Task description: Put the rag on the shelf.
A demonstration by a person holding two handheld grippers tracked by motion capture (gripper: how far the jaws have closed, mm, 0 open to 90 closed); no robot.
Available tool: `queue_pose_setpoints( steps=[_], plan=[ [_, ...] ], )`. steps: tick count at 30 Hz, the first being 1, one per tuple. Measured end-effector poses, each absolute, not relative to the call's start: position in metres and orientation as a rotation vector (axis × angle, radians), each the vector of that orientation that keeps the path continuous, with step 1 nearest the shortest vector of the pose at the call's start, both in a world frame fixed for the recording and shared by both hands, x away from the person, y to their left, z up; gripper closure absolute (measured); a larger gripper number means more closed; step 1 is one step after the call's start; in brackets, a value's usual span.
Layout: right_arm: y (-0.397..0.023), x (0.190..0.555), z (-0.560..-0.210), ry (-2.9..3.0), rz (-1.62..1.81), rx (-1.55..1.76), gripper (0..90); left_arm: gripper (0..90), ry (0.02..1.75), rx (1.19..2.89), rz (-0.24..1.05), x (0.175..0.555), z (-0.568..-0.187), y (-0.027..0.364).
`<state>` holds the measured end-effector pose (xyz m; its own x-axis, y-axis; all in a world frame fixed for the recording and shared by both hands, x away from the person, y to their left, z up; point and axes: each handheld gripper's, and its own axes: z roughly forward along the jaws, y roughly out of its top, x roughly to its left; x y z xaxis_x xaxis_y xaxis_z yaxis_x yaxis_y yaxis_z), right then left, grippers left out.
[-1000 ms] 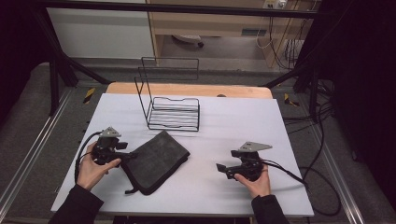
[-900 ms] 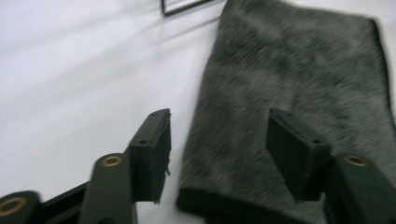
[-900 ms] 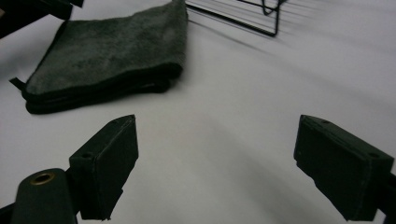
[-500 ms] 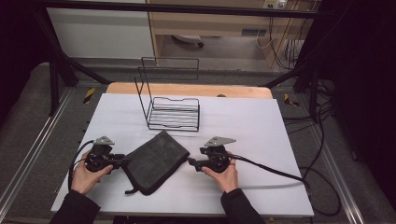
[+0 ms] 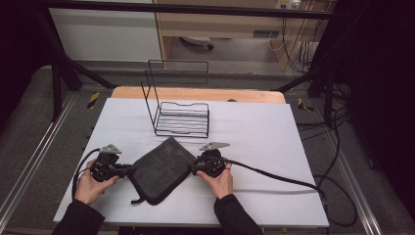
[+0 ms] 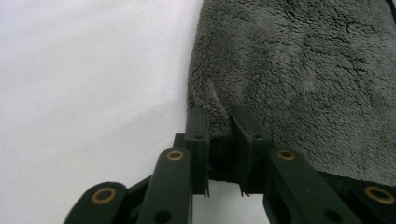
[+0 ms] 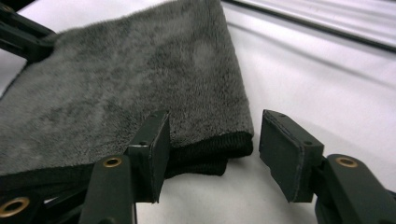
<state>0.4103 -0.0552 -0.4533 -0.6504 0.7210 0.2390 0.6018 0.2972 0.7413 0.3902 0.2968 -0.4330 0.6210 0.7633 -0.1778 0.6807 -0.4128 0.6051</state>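
A dark grey folded towel lies flat on the white table, turned like a diamond. My left gripper is at its left corner. In the left gripper view its jaws have just been closing and now pinch the towel's edge between the left gripper's pads. My right gripper is at the towel's right corner. In the right gripper view the right gripper straddles the folded corner of the towel. Its jaws have just been closing, but the right pad still stands off the cloth.
A black wire rack stands on the table behind the towel, with a tall wire back. The right gripper's cable trails across the table to the right edge. A strip of wooden tabletop shows behind the white cover.
The right gripper has slid left across the table to the towel's right corner, its jaws narrowing. The left gripper has sunk slightly and closed on the left corner.
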Motion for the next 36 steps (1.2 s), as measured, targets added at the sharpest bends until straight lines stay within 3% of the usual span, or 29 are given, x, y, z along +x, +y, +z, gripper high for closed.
queue_pose_setpoints(
  steps=[6, 11, 13, 26, 36],
  plan=[
    [-0.053, 0.408, -0.456, 2.428, 1.295, 1.286, 54.1, 80.5, 1.147, 2.179, 0.152, 0.39, -0.432, 0.297],
    [-0.053, 0.407, -0.456, 2.444, 1.335, 1.319, 73.7, 82.1, 1.163, 2.158, 0.135, 0.39, -0.431, 0.299],
    [-0.054, 0.407, -0.454, 2.448, 1.344, 1.309, 76.8, 82.4, 1.172, 2.133, 0.11, 0.387, -0.429, 0.3],
    [-0.08, 0.408, -0.417, 2.501, 1.338, 1.285, 78.4, 82.8, 1.111, 2.117, -0.048, 0.353, -0.427, 0.277],
    [-0.08, 0.432, -0.43, 2.524, 1.327, 1.128, 78.0, 82.1, 1.151, 2.105, 0.047, 0.323, -0.424, 0.253]
  ],
)
